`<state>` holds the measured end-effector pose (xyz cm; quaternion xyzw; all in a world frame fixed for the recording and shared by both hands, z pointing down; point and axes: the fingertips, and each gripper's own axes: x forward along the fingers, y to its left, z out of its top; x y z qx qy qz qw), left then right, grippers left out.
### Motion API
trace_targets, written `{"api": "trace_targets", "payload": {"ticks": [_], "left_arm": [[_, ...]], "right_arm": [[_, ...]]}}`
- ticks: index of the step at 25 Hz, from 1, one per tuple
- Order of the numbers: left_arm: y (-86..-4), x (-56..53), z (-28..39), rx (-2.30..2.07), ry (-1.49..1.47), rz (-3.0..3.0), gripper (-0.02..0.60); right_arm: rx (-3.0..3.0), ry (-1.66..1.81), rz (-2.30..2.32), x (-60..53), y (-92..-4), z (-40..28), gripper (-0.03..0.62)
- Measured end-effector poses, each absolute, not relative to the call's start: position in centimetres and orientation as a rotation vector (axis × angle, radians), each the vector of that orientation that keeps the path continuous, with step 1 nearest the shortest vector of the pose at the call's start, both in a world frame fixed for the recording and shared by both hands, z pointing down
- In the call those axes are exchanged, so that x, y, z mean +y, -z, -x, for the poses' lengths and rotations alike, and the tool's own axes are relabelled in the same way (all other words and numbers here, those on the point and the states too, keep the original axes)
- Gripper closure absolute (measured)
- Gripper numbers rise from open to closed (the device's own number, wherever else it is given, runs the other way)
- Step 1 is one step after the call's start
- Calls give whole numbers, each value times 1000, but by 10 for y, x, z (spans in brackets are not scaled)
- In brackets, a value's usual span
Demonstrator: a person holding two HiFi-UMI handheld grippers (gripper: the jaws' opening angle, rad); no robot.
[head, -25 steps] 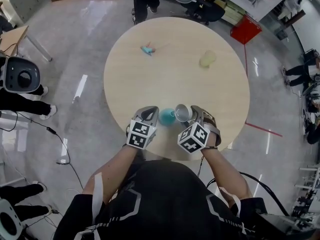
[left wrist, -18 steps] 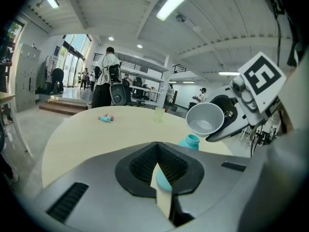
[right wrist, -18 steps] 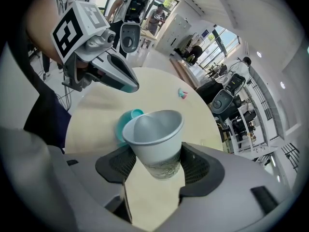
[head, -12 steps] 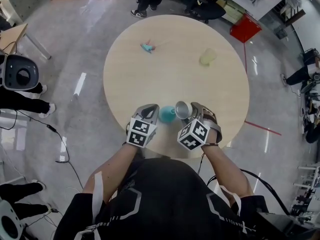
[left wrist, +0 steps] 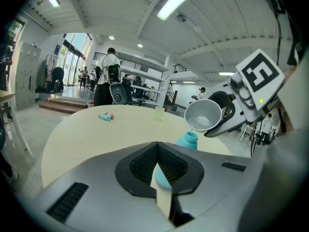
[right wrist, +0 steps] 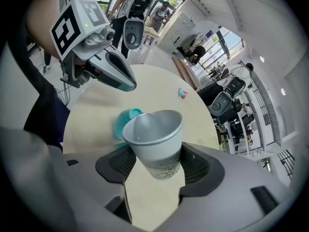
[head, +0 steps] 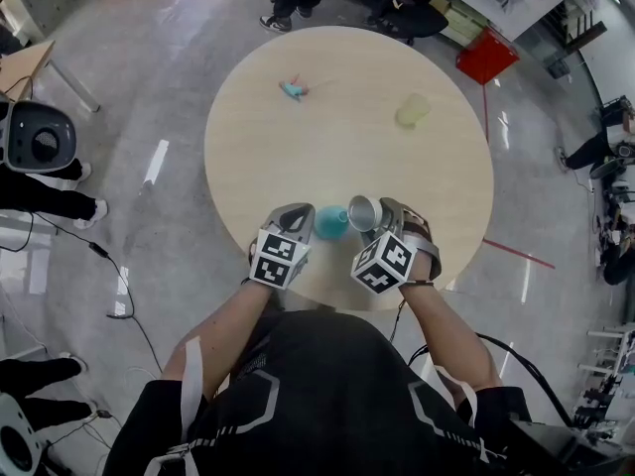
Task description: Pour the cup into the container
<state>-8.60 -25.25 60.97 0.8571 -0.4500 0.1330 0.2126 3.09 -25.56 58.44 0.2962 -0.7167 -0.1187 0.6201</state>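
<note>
The cup, a single white paper one, is at lower centre of the head view. It is clamped in the right gripper and tipped on its side, rim right over the mouth of the one teal container. The left gripper is clenched round that container's body. Two other things lie on the round table: a small teal item at upper left and a pale translucent cup at upper right.
</note>
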Motion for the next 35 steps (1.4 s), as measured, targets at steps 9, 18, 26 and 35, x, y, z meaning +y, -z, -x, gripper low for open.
{"api": "trace_targets", "payload": {"ticks": [9,18,26,35], "left_arm": [[-610,-252,88,-1250,-369,-2385,589],[-607,-250,88,-1243,-366,-2394,589],[-612,-250,90,-1236,-372,-2390,589],[-612,-251,87,-1227,-373,-2398,589]], "right_arm": [[-1636,295,-677,-255,-584,-31,299],[-1633,313,-679,-253,-580,-29,299],[-1619,323,-680,-253,-582,-33,299],[-1613,342,-678,-255,-581,-30,299]]}}
